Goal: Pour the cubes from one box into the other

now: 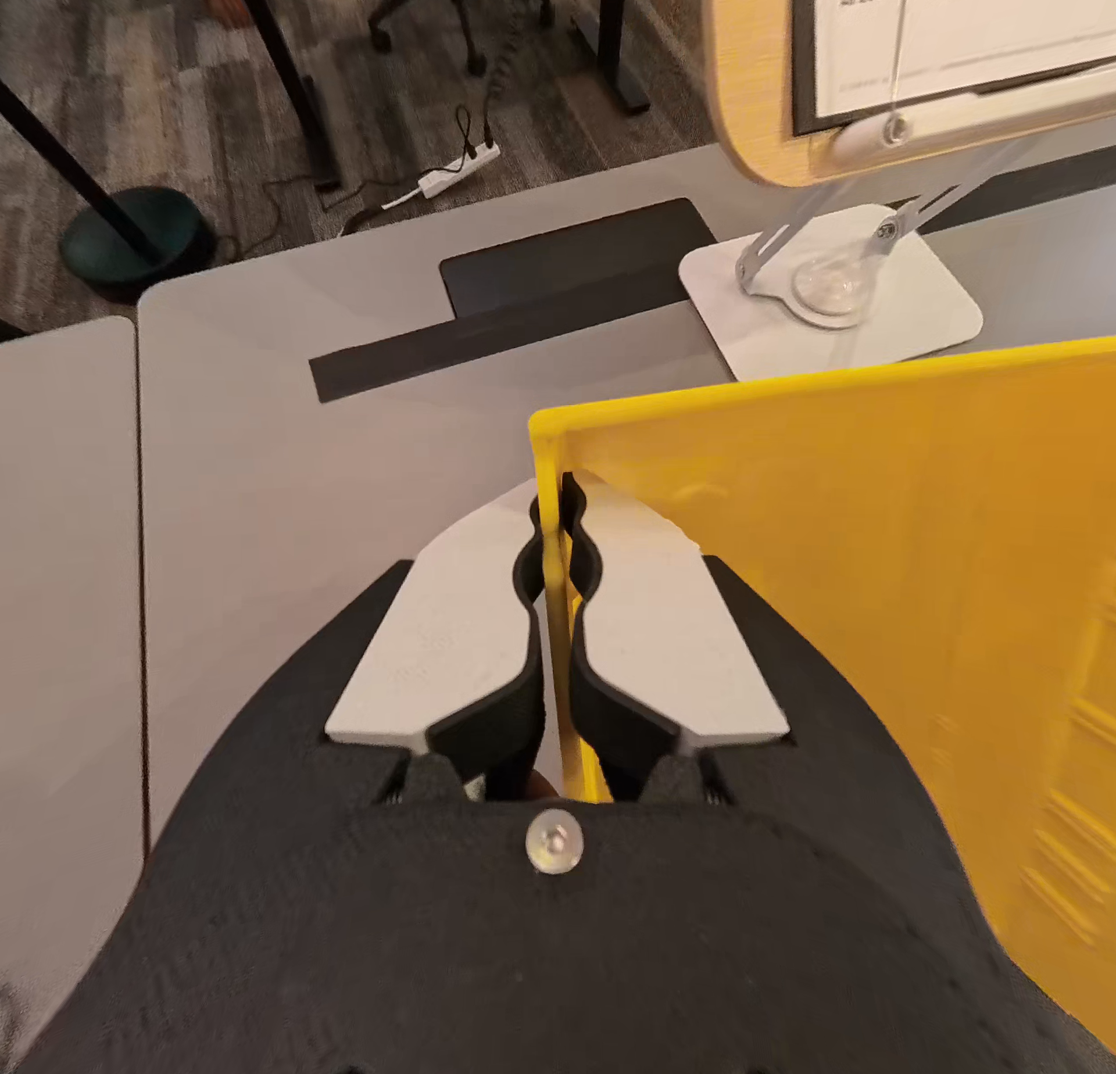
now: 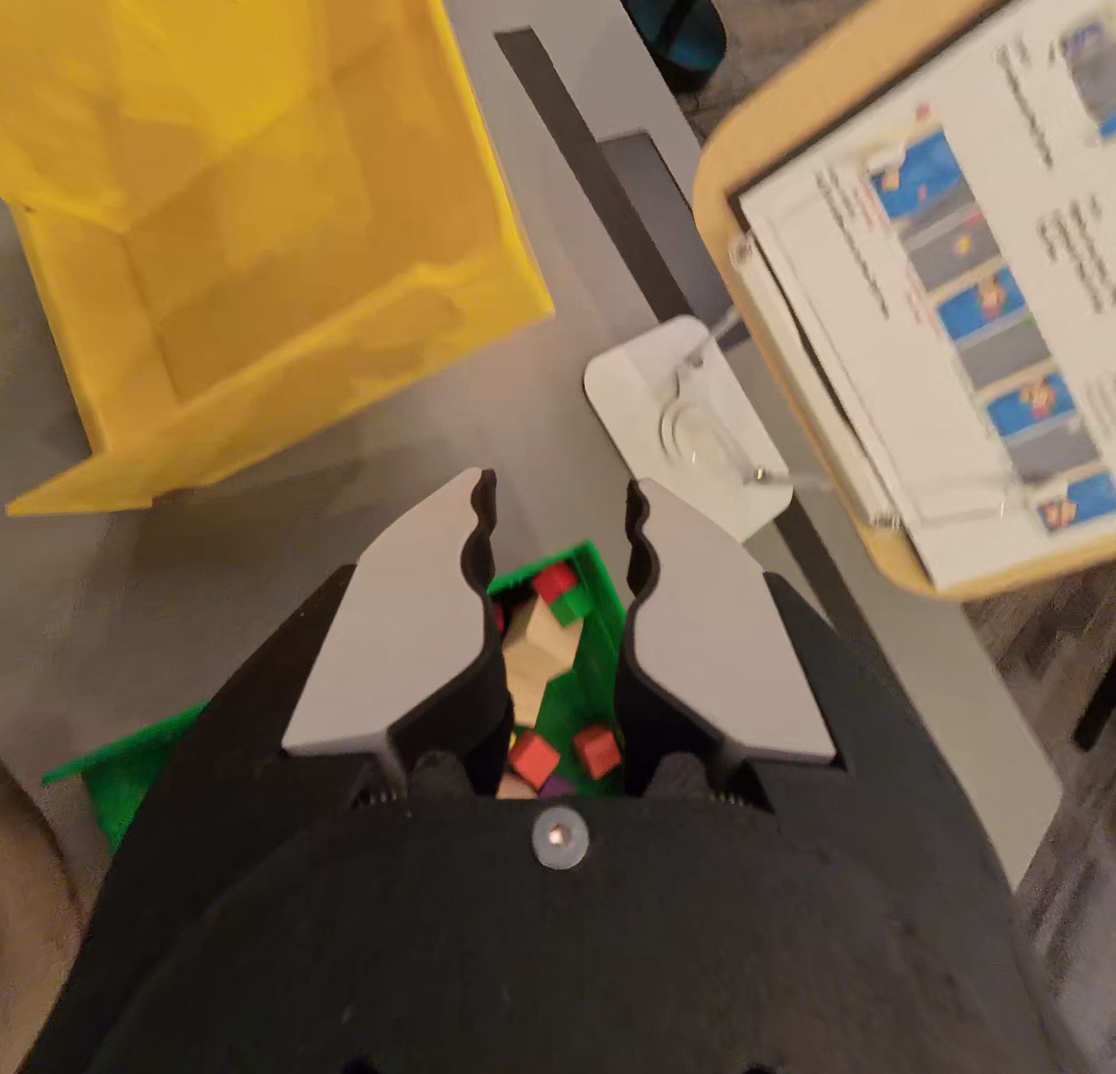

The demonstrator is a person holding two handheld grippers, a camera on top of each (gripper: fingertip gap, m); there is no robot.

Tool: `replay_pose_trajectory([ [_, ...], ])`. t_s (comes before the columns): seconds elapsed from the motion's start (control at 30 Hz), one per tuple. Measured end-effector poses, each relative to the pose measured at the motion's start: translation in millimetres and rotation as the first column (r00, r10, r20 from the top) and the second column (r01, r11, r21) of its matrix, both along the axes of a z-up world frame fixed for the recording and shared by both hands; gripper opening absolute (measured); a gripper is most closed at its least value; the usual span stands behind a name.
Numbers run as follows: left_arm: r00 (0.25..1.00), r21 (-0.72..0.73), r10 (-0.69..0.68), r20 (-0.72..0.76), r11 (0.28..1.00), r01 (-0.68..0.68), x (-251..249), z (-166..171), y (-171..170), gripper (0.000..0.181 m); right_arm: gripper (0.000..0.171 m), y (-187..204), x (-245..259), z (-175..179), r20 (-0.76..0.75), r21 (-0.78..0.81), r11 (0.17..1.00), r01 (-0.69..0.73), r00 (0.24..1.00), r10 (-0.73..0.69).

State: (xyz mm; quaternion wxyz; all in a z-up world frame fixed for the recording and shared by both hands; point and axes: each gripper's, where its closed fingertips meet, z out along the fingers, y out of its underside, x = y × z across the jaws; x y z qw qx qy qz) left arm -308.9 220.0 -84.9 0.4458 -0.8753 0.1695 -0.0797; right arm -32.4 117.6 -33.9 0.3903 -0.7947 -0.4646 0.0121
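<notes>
My left gripper (image 1: 552,495) is shut on the thin side wall of the yellow box (image 1: 875,622), which fills the right of the left wrist view and looks lifted and tilted. In the right wrist view the yellow box (image 2: 272,230) shows at the upper left, its inside empty. My right gripper (image 2: 561,483) is open above the green box (image 2: 595,640), which sits on the grey table (image 2: 302,562). Several coloured cubes (image 2: 534,755) and plain wooden ones lie inside the green box between my fingers. My fingers hide most of the green box.
A wood-framed board holding a printed sheet (image 1: 906,49) stands on a white base (image 1: 833,302) at the back right; it also shows in the right wrist view (image 2: 936,332). Black strips (image 1: 513,332) lie on the table. The table edge, a floor stand (image 1: 133,236) and cables lie beyond.
</notes>
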Motion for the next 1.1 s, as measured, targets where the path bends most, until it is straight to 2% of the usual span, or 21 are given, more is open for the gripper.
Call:
replay_pose_trajectory([
  [0.03, 1.0, -0.004, 0.006, 0.011, 1.0, -0.006, -4, -4, 3, 0.002, 0.04, -5, 22, -3, 0.001, -0.013, 0.999, 0.041, 0.999, -0.041],
  [0.17, 0.999, -0.08, 0.03, -0.032, 0.996, -0.033, -25, -27, 7, 0.002, 0.039, -31, 120, -24, 0.007, -0.022, 0.974, 0.226, 0.974, -0.226],
  [0.27, 0.997, -0.134, 0.035, -0.072, 0.99, -0.045, -36, -38, 5, 0.002, 0.041, -65, 185, -55, 0.085, -0.035, 0.934, 0.355, 0.932, -0.351],
  [0.4, 0.992, -0.244, 0.043, -0.117, 0.967, -0.07, -51, -66, 1, 0.003, 0.046, -102, 229, -107, 0.059, -0.185, 0.86, 0.475, 0.879, -0.473],
  [0.5, 0.988, -0.327, 0.038, -0.149, 0.941, -0.085, -64, -89, -4, 0.004, 0.052, -123, 224, -146, 0.0, -0.368, 0.812, 0.454, 0.873, -0.489],
  [0.63, 0.995, -0.377, 0.023, -0.095, 0.924, -0.057, -72, -108, -10, 0.011, 0.051, -130, 208, -165, 0.002, -0.404, 0.816, 0.412, 0.893, -0.45],
  [0.73, 1.0, -0.393, 0.009, -0.005, 0.919, -0.011, -75, -113, -24, 0.025, 0.037, -127, 192, -164, -0.093, -0.439, 0.821, 0.366, 0.89, -0.447],
  [0.8, 0.998, -0.383, 0.01, 0.057, 0.924, 0.013, -78, -112, -38, 0.034, 0.025, -127, 193, -167, -0.096, -0.442, 0.817, 0.371, 0.886, -0.454],
  [0.9, 0.995, -0.411, -0.042, 0.096, 0.908, 0.078, -74, -119, -73, 0.042, 0.015, -126, 189, -168, -0.133, -0.455, 0.816, 0.356, 0.879, -0.458],
  [0.97, 0.995, -0.425, -0.066, 0.076, 0.9, 0.092, -72, -126, -94, 0.042, 0.012, -124, 183, -169, -0.157, -0.455, 0.821, 0.343, 0.877, -0.454],
  [1.03, 0.995, -0.449, -0.08, 0.055, 0.888, 0.096, -69, -138, -111, 0.031, 0.012, -121, 177, -169, -0.153, -0.442, 0.832, 0.335, 0.886, -0.438],
  [1.1, 0.999, -0.416, -0.036, 0.015, 0.909, 0.039, -75, -141, -114, 0.02, 0.012, -119, 169, -169, -0.142, -0.437, 0.838, 0.328, 0.894, -0.424],
])
